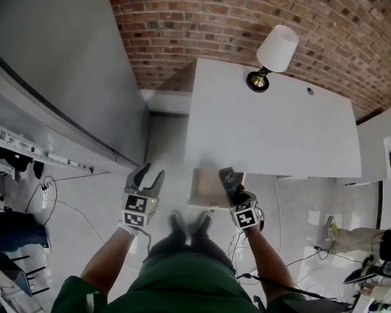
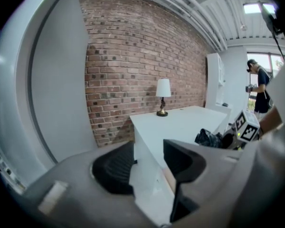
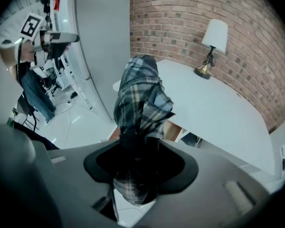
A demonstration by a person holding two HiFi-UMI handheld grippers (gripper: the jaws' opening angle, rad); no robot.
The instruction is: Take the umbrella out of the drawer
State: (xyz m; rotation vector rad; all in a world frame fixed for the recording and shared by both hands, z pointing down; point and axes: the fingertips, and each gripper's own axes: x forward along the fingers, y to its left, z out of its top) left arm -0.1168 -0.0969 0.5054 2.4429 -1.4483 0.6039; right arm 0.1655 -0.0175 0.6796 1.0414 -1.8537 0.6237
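Note:
The folded umbrella [image 3: 142,99], dark plaid cloth, stands upright between the jaws of my right gripper [image 3: 141,163], which is shut on its lower part. In the head view the umbrella [image 1: 231,180] is lifted above the open drawer [image 1: 205,189] under the front edge of the white desk [image 1: 274,129], with the right gripper [image 1: 234,189] around it. My left gripper [image 1: 148,178] hovers to the left of the drawer, jaws open and empty. From the left gripper [image 2: 149,167] view the umbrella [image 2: 209,137] shows at the right, by the desk's near corner.
A lamp [image 1: 274,54] with a white shade stands at the desk's back against the brick wall [image 1: 215,25]. A large grey panel [image 1: 58,77] rises at the left. Cables [image 1: 72,207] lie on the pale floor. A person [image 2: 261,87] stands far off to the right.

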